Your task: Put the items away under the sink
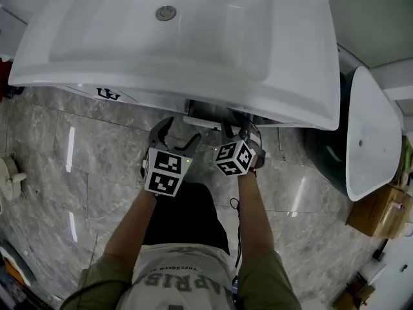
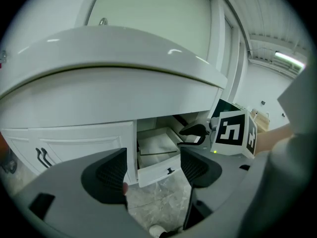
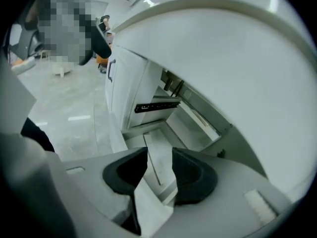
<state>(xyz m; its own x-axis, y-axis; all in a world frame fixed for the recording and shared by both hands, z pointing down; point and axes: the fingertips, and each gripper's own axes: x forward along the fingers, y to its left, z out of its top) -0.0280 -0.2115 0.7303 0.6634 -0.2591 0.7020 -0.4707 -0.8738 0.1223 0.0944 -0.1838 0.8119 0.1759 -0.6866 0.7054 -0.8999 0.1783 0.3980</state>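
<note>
Floor: grey marble; we stand on it before the white sink.
Drawer: pulled out under the sink, with something pale and flat inside.
Left gripper: jaws apart, empty.
Right gripper: jaws apart, empty.

Basins, two: one large white sink and one second white basin off to its right. Tongs, two, the left tongs and the right tongs; marker cubes, two, one per tongs, the left cube and the right cube. Singles: one open drawer under the sink, one drain, one curled door handle, one cardboard box.
</note>
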